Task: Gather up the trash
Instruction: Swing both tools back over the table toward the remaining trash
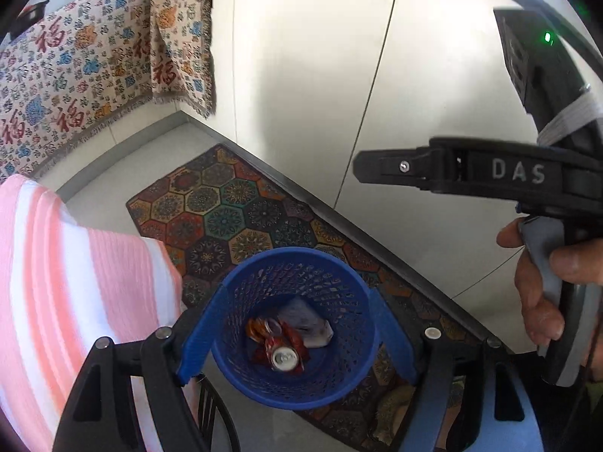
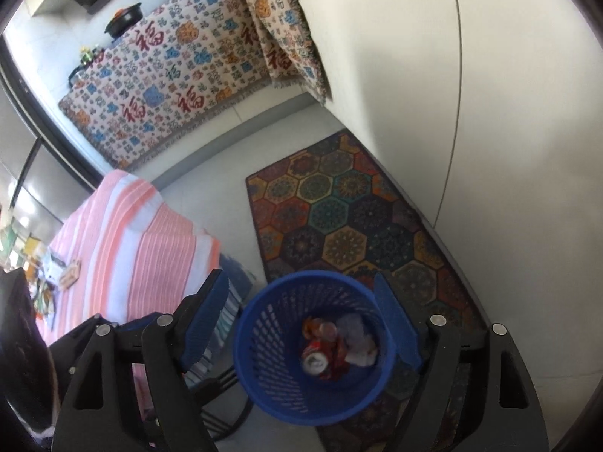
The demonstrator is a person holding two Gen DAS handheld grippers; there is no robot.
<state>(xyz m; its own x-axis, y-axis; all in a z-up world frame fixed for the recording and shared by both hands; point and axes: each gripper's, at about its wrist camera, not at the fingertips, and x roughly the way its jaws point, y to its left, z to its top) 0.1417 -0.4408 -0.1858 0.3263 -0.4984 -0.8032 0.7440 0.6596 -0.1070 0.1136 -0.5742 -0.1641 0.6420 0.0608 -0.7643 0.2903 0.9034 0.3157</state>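
Note:
A blue mesh trash basket (image 1: 264,384) stands on the patterned rug; it also shows in the right wrist view (image 2: 264,388). Inside lie crushed red cans (image 1: 284,356) and crumpled white paper (image 1: 307,324), seen again as cans (image 2: 316,361) and paper (image 2: 358,339). My left gripper (image 1: 296,333) is open and empty above the basket. My right gripper (image 2: 303,326) is open and empty, also above the basket. The right gripper's body (image 1: 490,173) shows at the right of the left wrist view, held by a hand.
A table with a pink and white striped cloth (image 1: 75,282) stands left of the basket, with small items on it (image 2: 69,273). A hexagon-patterned rug (image 2: 346,218) lies along a white wall. A patterned cloth (image 2: 169,75) covers a counter behind, with pans on top.

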